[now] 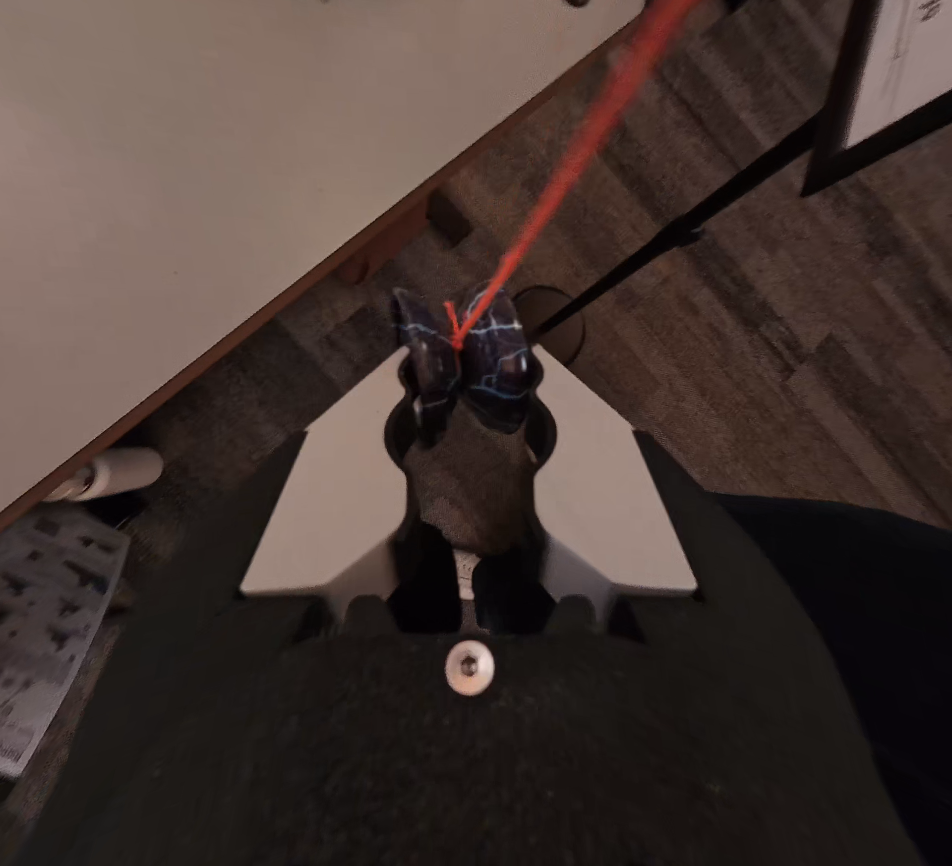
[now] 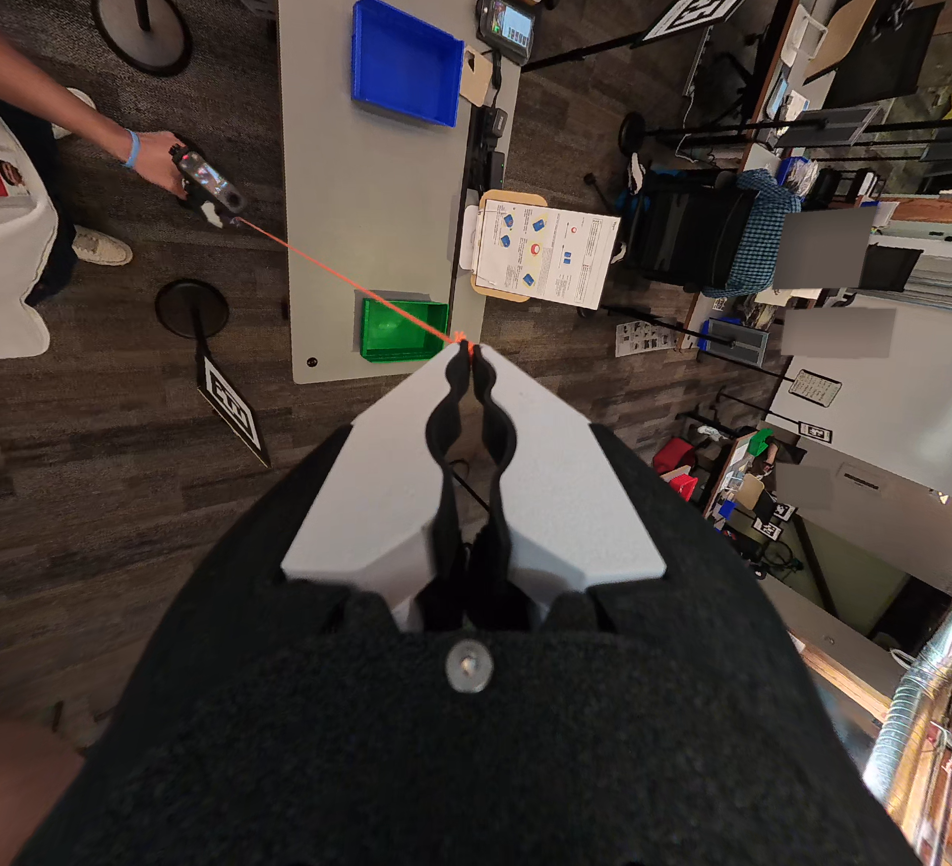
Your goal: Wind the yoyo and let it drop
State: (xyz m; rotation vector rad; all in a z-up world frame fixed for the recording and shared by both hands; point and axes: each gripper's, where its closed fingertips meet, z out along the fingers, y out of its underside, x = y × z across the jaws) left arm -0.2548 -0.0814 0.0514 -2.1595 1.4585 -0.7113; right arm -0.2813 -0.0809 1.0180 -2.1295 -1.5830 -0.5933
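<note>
Left gripper (image 1: 466, 378): jaws clenched on the yoyo (image 1: 463, 357), which sits at the very tips, one dark lightning-patterned half against each finger. Its axle runs across, from finger to finger; the groove faces forward and up, away from the wrist.

String (image 1: 592, 120): orange, knotted at the groove, leaving it up and to the right in a straight, taut line. No turns visible around the axle; judged unwound, winding not yet begun.

Right gripper (image 2: 468, 352): jaws pressed together on the far end of the string (image 2: 360, 287), a small knot showing just beyond the tips. Seen from here the line runs down and left to the left gripper (image 2: 226, 218), held in a hand (image 2: 159, 161) well apart and lower, over carpet.

Key relation: the string lies square to the axle, in the plane of the groove, so turns should lay in cleanly. Either the right end circles the yoyo or the yoyo is rolled along the line.

Beyond: grey surface (image 2: 335, 197) with green bin (image 2: 402, 331) and blue bin (image 2: 407, 63), all beneath the string, not touching it.
</note>
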